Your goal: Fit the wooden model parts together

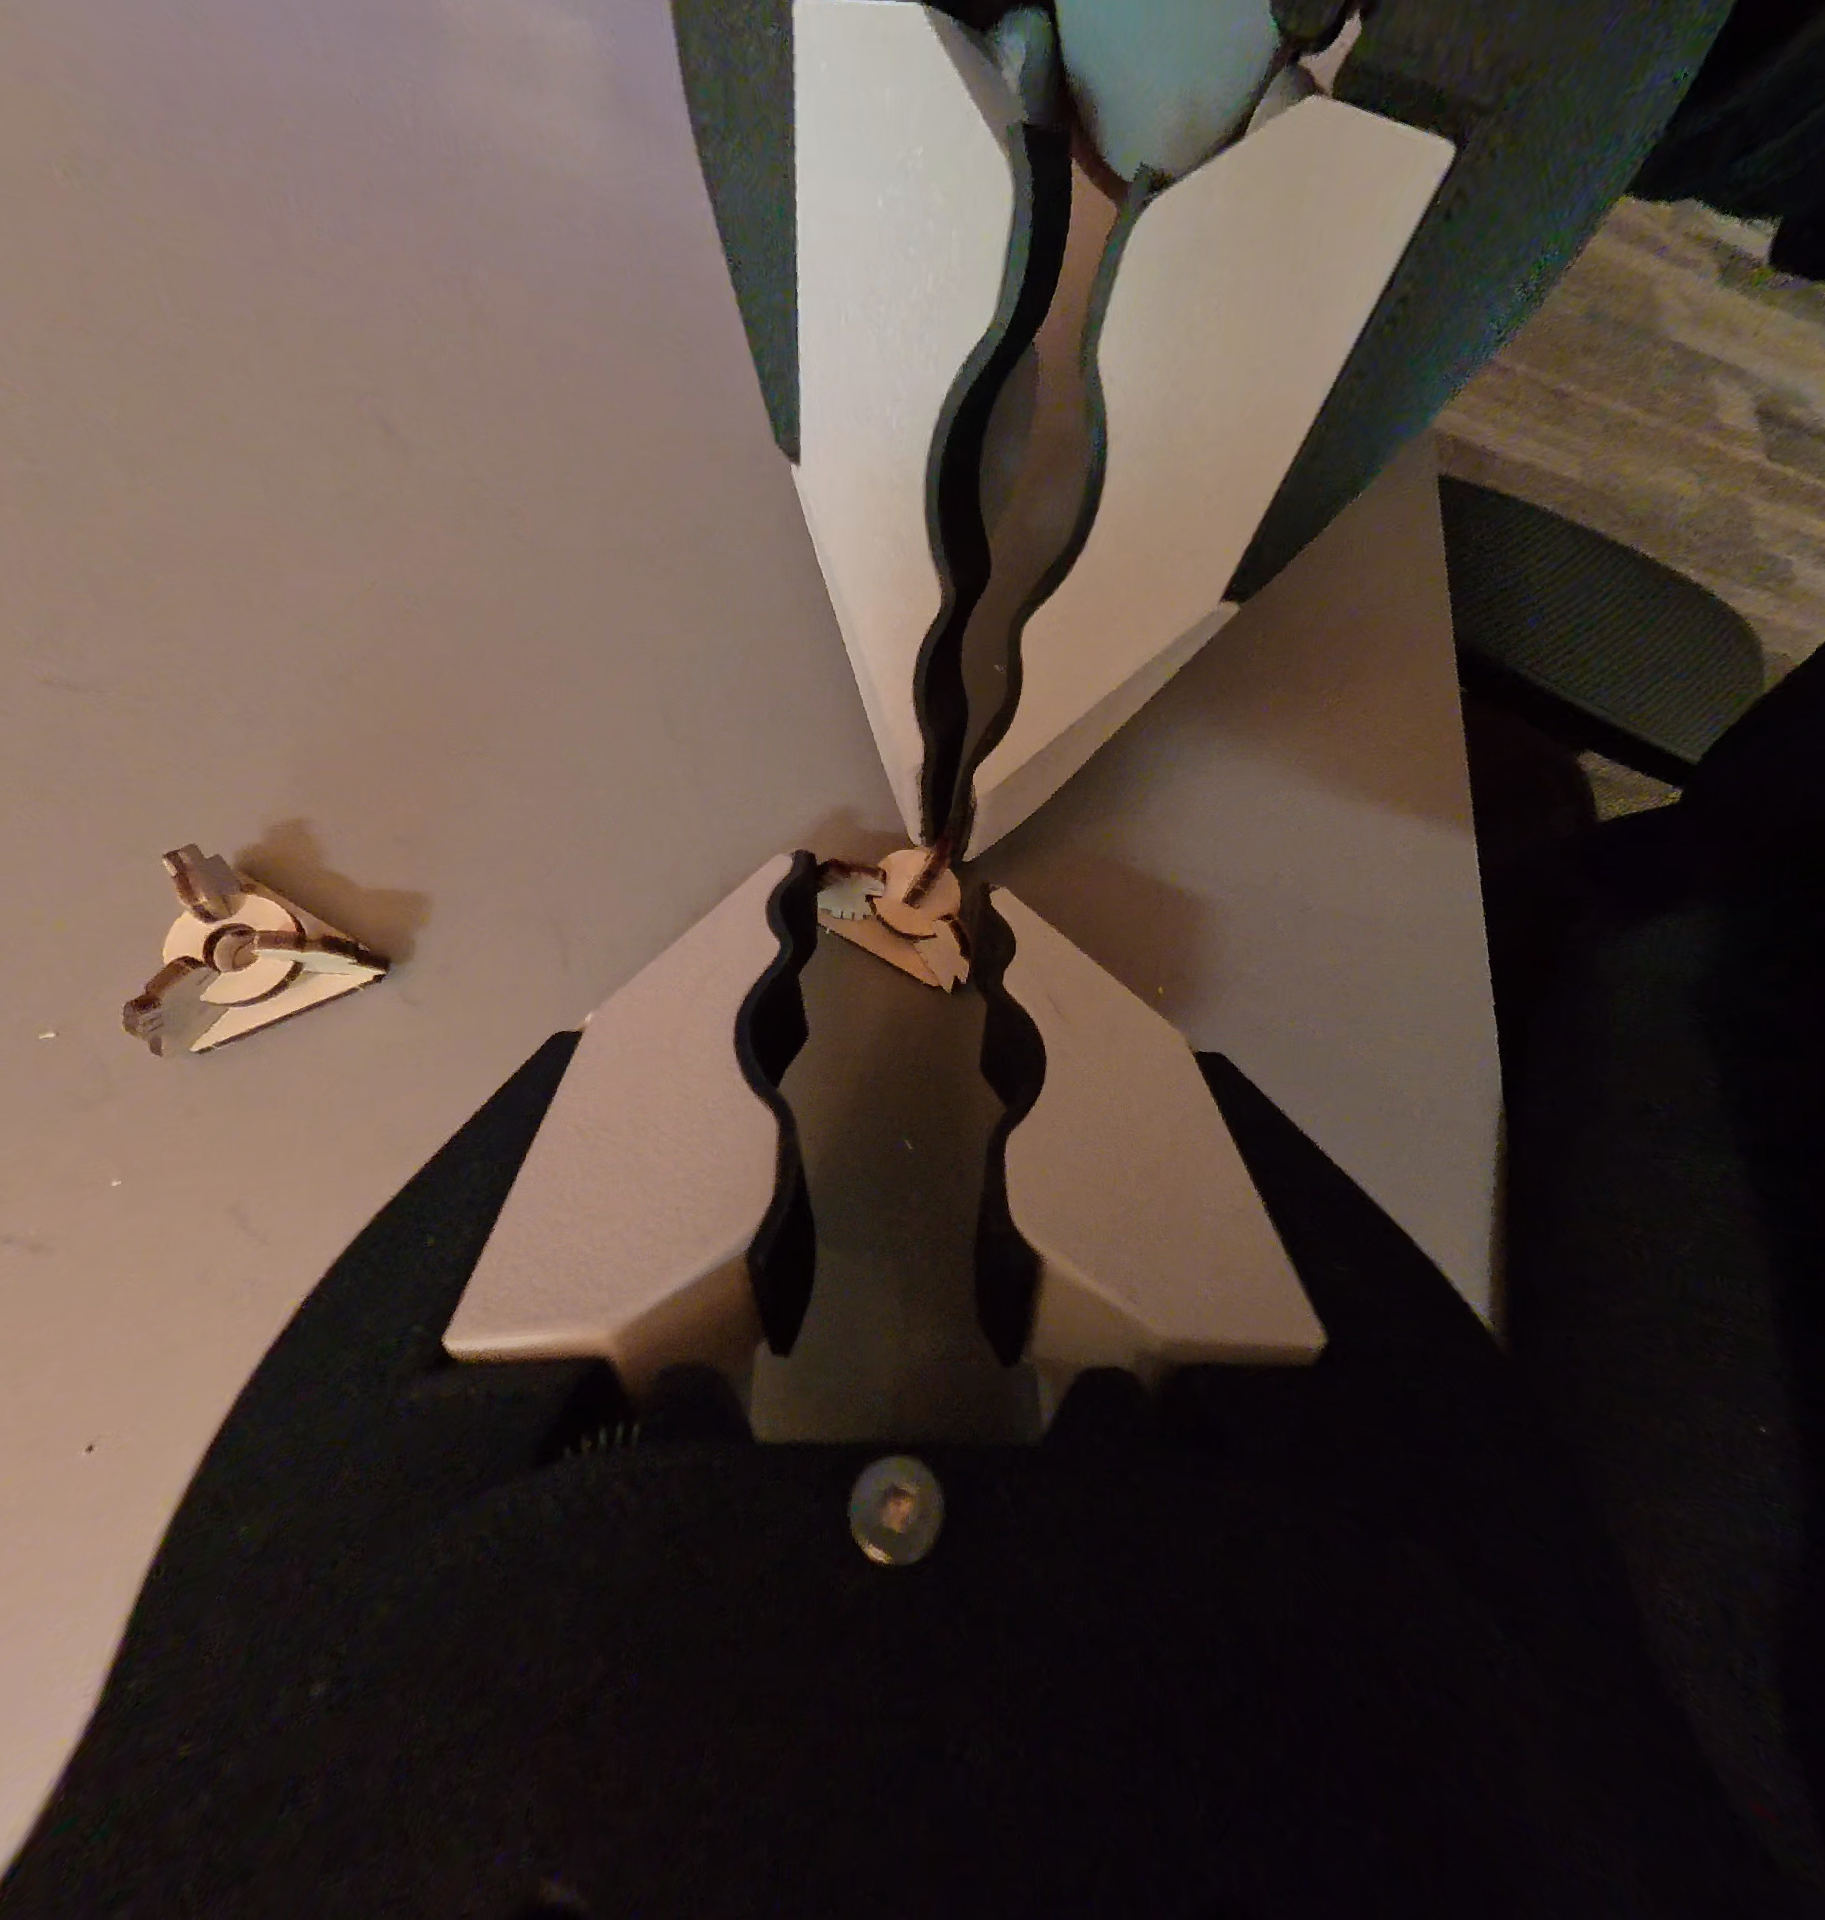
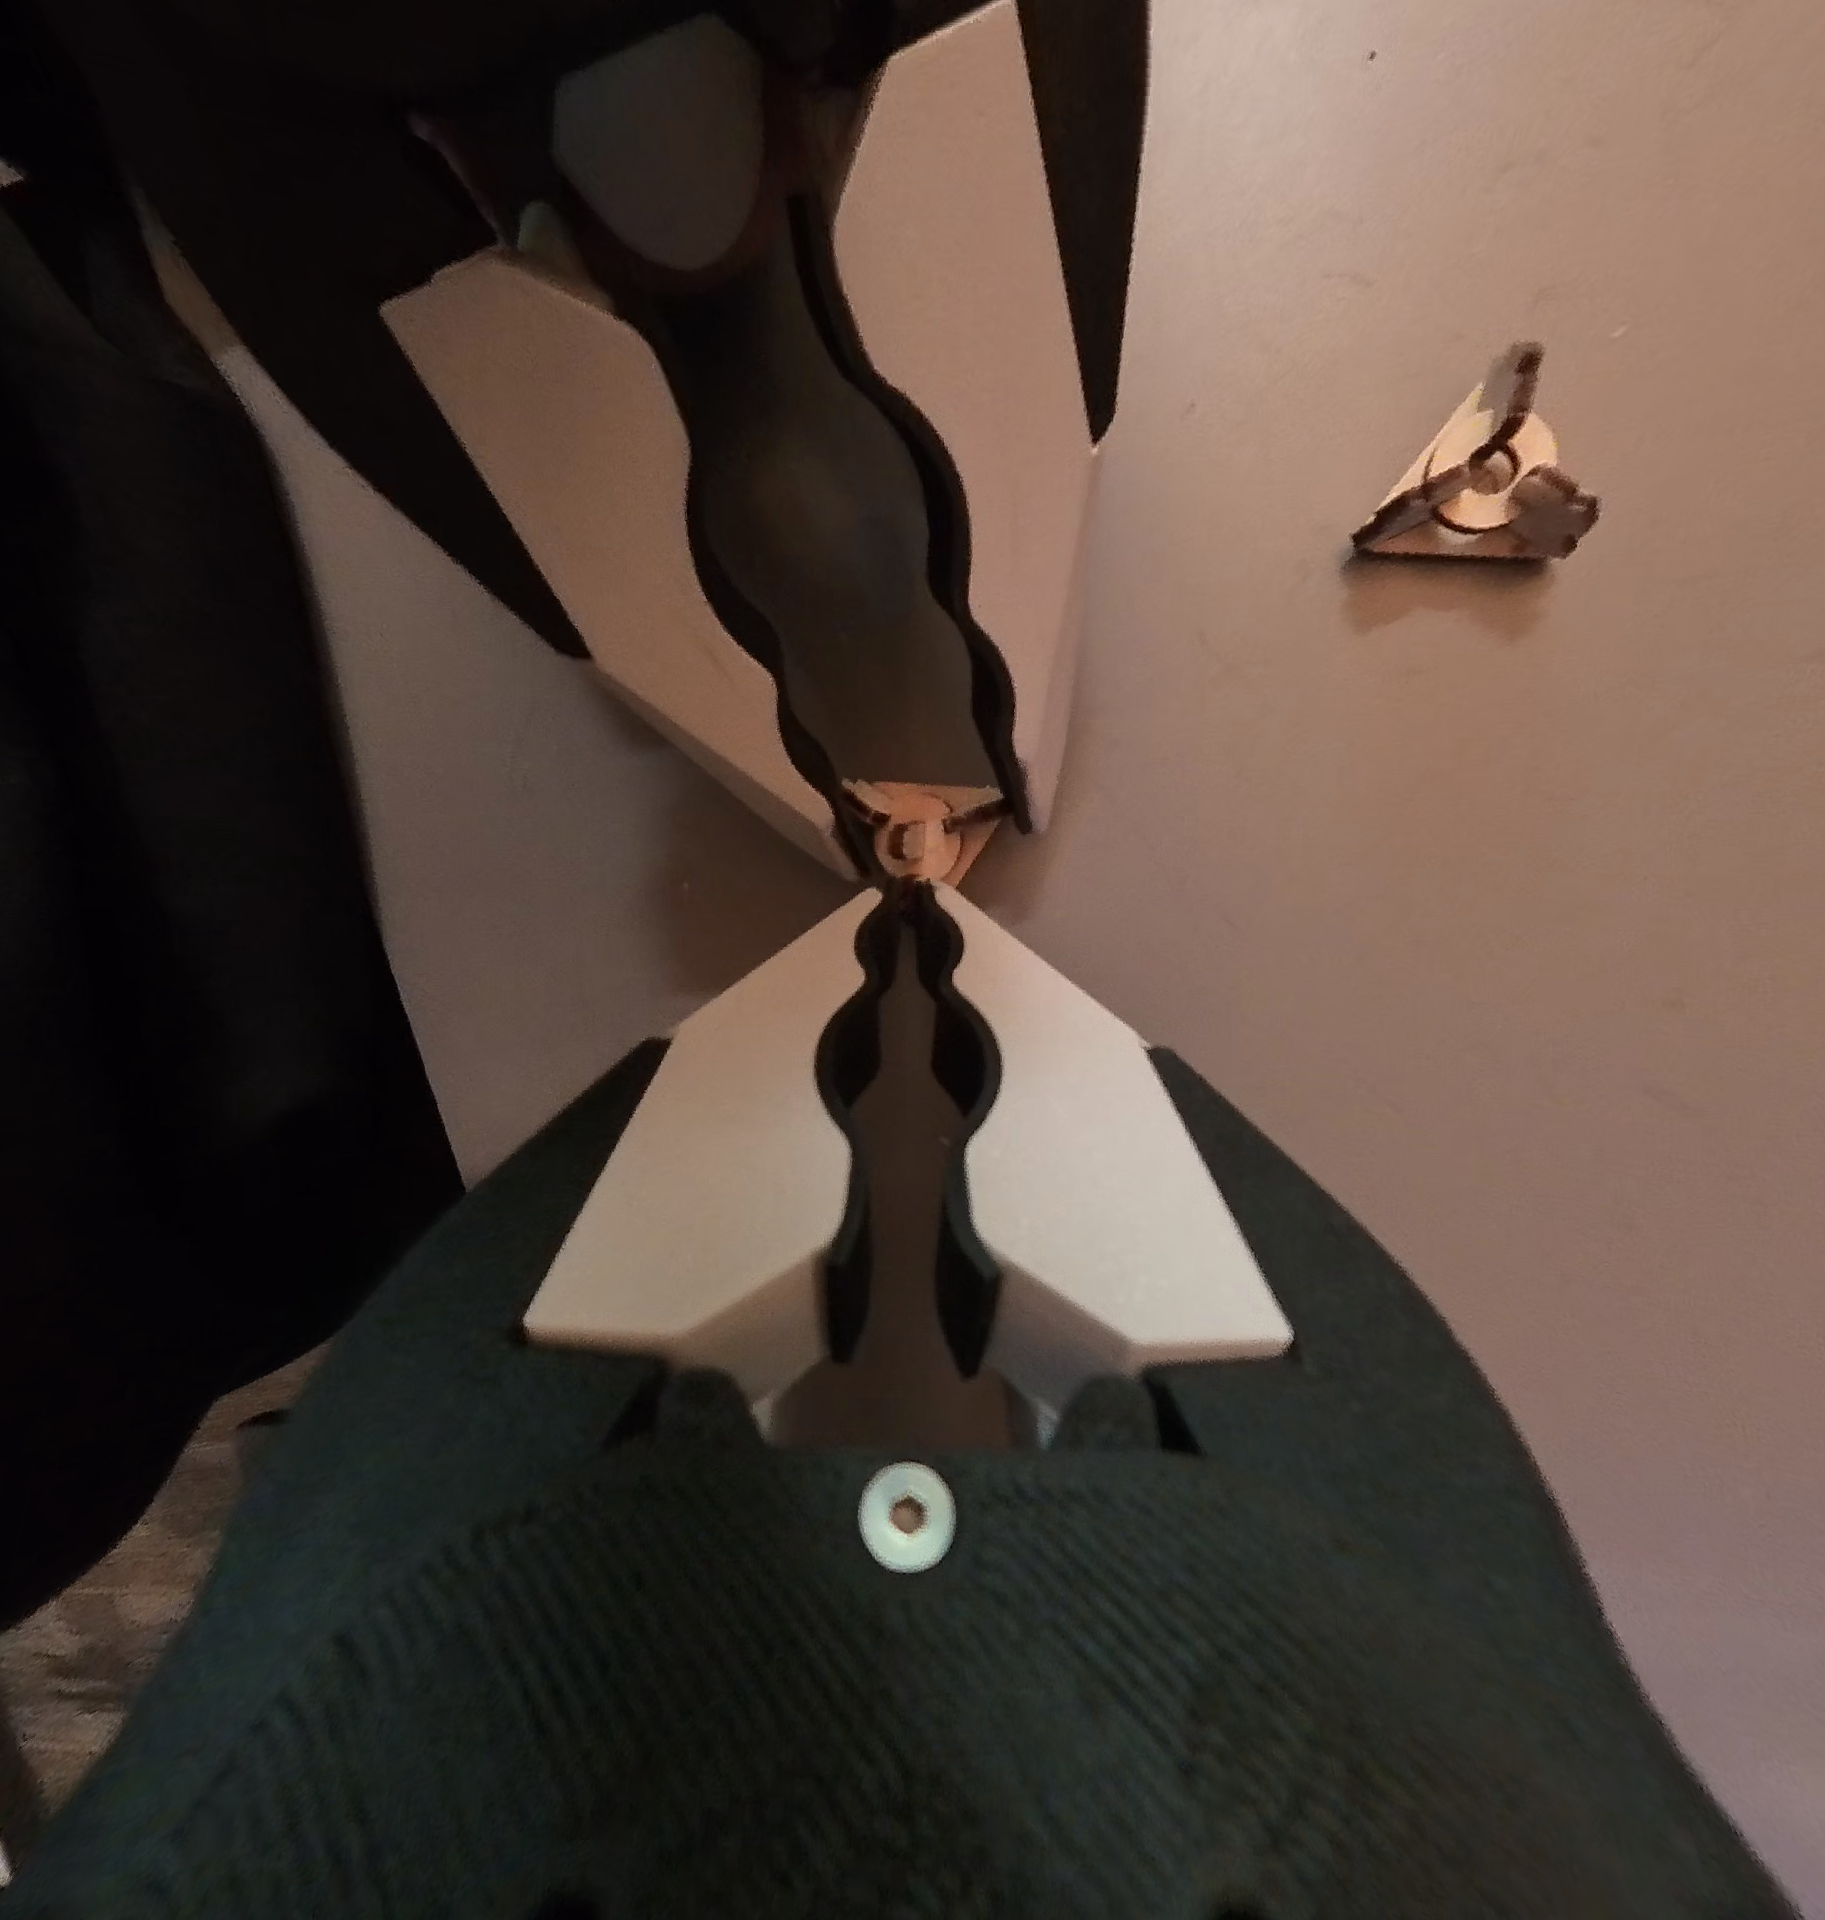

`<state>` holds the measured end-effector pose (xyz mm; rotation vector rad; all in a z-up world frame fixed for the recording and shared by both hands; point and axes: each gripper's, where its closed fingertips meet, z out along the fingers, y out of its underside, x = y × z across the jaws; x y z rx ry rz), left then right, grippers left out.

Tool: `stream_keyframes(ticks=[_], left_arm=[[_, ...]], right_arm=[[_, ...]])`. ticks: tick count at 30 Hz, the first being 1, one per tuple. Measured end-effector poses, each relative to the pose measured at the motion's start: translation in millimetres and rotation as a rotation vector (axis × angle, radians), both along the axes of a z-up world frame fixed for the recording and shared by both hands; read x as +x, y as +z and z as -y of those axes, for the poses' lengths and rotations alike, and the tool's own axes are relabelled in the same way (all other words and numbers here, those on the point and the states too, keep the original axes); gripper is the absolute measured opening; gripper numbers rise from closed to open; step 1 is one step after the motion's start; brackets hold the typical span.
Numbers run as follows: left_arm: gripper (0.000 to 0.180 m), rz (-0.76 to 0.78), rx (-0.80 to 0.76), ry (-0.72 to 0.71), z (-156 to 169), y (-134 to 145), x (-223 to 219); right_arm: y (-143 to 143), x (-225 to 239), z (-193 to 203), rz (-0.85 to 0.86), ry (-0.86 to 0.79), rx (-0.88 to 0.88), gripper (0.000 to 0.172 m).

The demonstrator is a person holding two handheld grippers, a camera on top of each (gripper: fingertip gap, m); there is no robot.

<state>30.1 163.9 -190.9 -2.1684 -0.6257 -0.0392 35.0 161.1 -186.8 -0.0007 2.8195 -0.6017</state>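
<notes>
Left gripper (image 1: 892,914) clamped on triangular wooden assembly (image 1: 913,930), right gripper (image 2: 903,899) pinching its upright slat, second wooden assembly (image 1: 248,961) apart on table (image 1: 368,468)

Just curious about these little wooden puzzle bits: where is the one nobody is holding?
The loose wooden triangle piece lies flat on the grey table, left of both grippers in the left wrist view, upper right in the right wrist view.

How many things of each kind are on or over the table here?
Wooden triangle pieces: 2, one loose on the table, one gripped
Hand-held grippers: 2, left, right
Total: 4
</notes>
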Motion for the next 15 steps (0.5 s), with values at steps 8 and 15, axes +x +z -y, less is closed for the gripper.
stream_keyframes(ticks=[8, 15], left_arm=[[0.026, -0.032, -0.018, 0.010, 0.9, -0.1, -0.6], [0.027, -0.029, -0.017, 0.017, 1.6, -0.3, -0.5]], right_arm=[[0.0, -0.4, 0.0, -0.009, -0.019, -0.021, 0.000], [-0.2, -0.5, 0.1, -0.029, -0.016, -0.017, 0.000]])
